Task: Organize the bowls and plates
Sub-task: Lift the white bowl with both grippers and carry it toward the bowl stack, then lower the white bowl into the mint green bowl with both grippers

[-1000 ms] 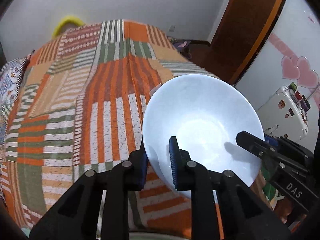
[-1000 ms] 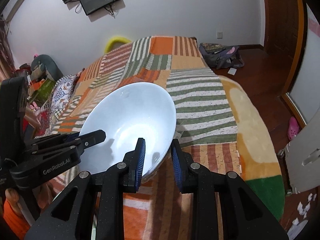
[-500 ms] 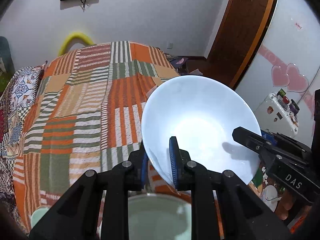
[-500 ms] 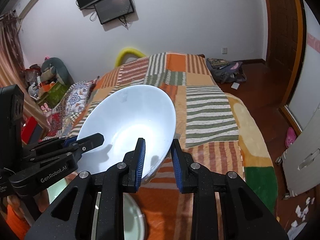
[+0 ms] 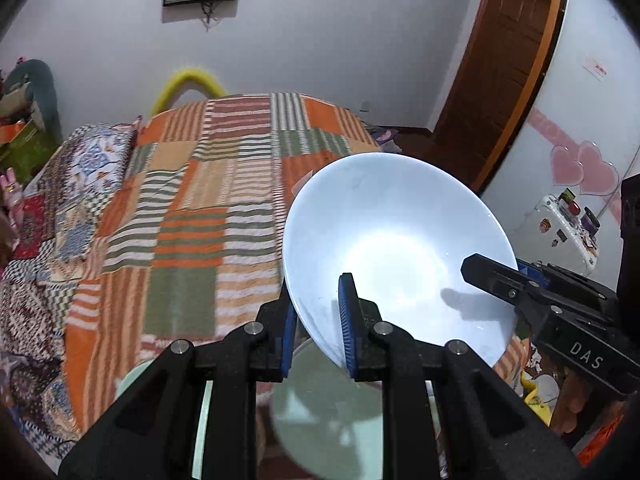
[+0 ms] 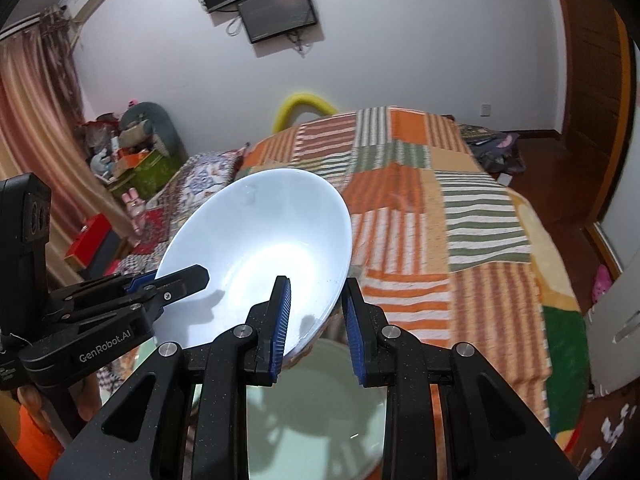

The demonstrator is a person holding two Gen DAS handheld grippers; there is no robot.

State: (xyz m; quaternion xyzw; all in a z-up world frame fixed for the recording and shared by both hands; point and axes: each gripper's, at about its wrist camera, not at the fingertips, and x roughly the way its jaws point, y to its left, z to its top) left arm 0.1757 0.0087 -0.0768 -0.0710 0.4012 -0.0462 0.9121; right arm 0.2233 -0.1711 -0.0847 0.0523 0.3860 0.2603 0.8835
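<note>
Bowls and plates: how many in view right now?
2. A white ceramic bowl, held tilted by the left gripper and right gripper; a pale green glass dish directly below. More could be hidden beneath.

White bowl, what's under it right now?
Under the white bowl sits a pale green dish, apart from it. The jaws and bowl cover much of the dish; its support is hidden.

The white bowl (image 5: 396, 240) looks glossy, smooth ceramic. The striped bedspread (image 5: 208, 208) is soft woven cloth. The door (image 5: 500, 68) is polished brown wood. The gripper fingers (image 6: 280, 320) carry ribbed blue pads on matt black plastic.
</note>
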